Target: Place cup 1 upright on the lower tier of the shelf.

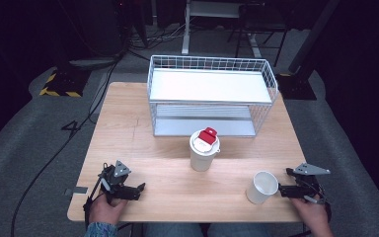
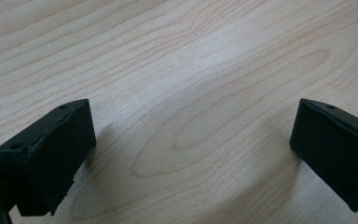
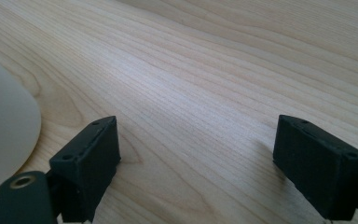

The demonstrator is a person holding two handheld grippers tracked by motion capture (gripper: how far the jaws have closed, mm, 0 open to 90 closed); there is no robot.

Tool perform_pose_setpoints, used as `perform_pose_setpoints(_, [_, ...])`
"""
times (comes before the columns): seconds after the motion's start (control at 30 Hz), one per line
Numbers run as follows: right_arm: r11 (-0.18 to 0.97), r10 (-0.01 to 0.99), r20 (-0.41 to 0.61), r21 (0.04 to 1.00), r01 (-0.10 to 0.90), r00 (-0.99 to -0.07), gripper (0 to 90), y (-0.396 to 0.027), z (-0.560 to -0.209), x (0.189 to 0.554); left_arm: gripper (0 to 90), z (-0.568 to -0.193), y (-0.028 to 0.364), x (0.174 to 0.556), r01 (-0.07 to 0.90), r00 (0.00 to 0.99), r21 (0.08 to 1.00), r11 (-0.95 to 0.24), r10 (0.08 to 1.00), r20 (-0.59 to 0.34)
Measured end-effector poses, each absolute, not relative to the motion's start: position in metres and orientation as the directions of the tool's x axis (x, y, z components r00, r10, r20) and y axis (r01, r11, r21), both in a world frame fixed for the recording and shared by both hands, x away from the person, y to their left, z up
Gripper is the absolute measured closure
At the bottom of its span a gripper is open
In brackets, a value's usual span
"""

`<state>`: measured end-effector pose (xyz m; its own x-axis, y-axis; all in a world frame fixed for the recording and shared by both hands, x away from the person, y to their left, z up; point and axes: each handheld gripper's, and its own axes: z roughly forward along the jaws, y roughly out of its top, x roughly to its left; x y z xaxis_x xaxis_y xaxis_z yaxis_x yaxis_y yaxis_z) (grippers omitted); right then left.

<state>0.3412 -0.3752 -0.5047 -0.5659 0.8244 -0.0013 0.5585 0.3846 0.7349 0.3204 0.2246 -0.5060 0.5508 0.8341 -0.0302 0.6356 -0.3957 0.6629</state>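
Two cups wait on the worktop point(image 1: 168, 173): an open paper cup point(image 1: 262, 187) just beside the right tongs point(image 1: 282, 190), and a lidded cup point(image 1: 204, 150) in front of the wire basket point(image 1: 271, 84). Both right and left tongs point(image 1: 140, 189) stand apart, empty. The right should square up and close gently on the thin wall.

The desk point(image 1: 177, 148) is brightly and evenly lit from above, while the floor and room around it sink into near black. The white shelf point(image 1: 209, 85) glares, its detail washed out. In both gripper views soft shadows pool under the tongs, and the wood grain stays sharp.
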Motion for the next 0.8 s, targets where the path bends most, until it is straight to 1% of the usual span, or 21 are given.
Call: perform_pose_setpoints(0.8, [0.385, 0.824, -0.001, 0.735, 0.559, -0.566, 15.1, -0.3753, -0.5045, 0.3413, 0.6, -0.5060, 0.2242, 0.3226, 0.638, 0.547, 0.663, -0.392, 0.837, -0.031])
